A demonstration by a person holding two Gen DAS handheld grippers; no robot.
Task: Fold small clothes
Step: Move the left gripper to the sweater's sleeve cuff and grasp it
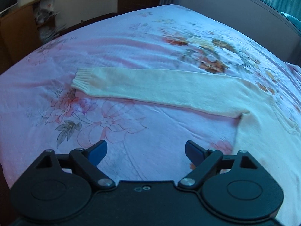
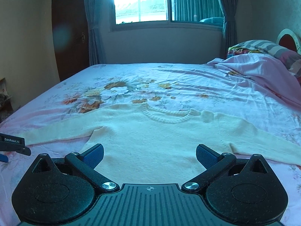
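On floral bedsheet (image 1: 122,43), sweater (image 2: 150,141), cuff (image 1: 82,81) left-view only

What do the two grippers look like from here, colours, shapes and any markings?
Both are matte black, each with two angled finger arms on silver pivot screws above round housings. The left gripper has smooth blue pads and a plain flat body. The right gripper has ridged blue pads, a ribbed body and a small crosshair mark. The right view shows white "GenRobot.AI" lettering on the left gripper's side.
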